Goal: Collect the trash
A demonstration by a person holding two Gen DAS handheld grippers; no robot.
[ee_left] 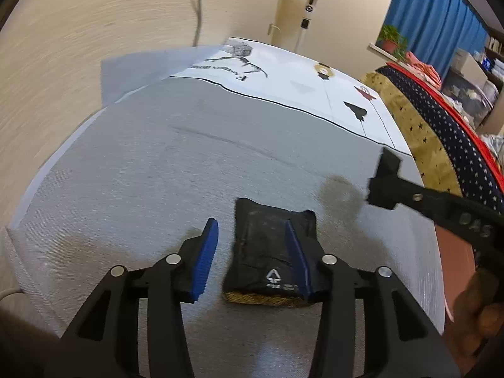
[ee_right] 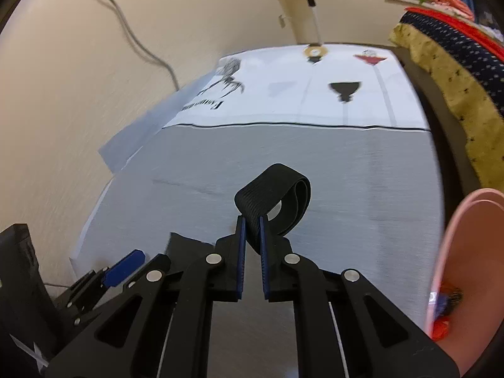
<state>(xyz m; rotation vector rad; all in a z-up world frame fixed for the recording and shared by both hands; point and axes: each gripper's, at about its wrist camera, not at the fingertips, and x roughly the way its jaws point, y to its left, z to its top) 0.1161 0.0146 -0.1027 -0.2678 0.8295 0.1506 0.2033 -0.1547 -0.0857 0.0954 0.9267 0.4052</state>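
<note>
Left hand-held gripper (ee_left: 252,252) stands half open astride the flat black foil wrapper (ee_left: 267,252) lying on the grey cloth-covered worktop (ee_left: 157,173), pads not pressing it, while the right hand-held gripper (ee_right: 251,230) pinches a looped black woven strap (ee_right: 274,189), pink bin (ee_right: 466,252) at 3 o'clock.
</note>
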